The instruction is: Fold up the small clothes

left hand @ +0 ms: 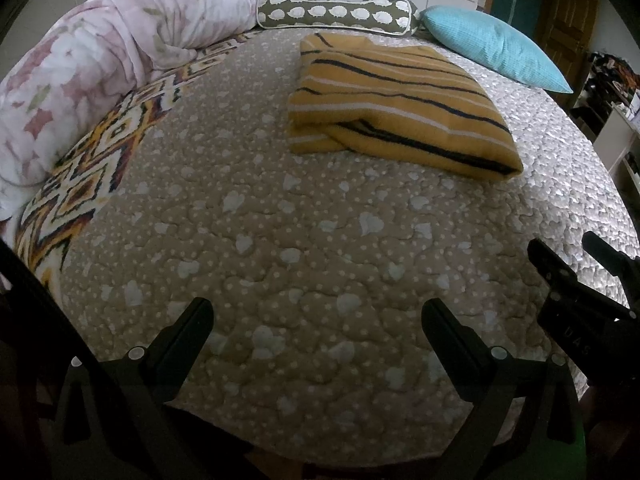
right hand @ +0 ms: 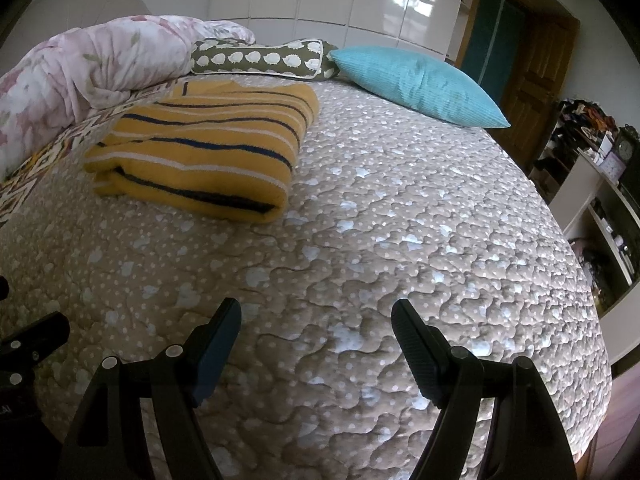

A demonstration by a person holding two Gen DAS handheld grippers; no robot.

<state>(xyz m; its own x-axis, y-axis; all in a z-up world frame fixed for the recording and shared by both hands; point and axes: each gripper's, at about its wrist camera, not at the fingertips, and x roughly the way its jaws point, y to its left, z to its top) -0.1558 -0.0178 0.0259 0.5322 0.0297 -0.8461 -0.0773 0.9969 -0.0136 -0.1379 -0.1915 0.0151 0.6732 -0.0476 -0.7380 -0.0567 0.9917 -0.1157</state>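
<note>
We see a bed with a quilted beige bedspread (right hand: 380,220); near its head edge lies the folded yellow striped knit garment (right hand: 208,152). Our left gripper (left hand: 318,320) and right gripper (right hand: 316,324) stand wide apart, holding nothing.

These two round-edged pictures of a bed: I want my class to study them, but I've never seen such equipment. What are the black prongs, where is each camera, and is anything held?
A person holds a two-finger gripper in each hand; each carries a wide-angle camera looking along its fingers. One picture is from the left gripper, the other from the right gripper. Both are open and hold nothing. On the quilted bedspread lies a folded yellow striped garment. Behind it are a floral duvet, a sheep-print cushion and a blue pillow.
</note>
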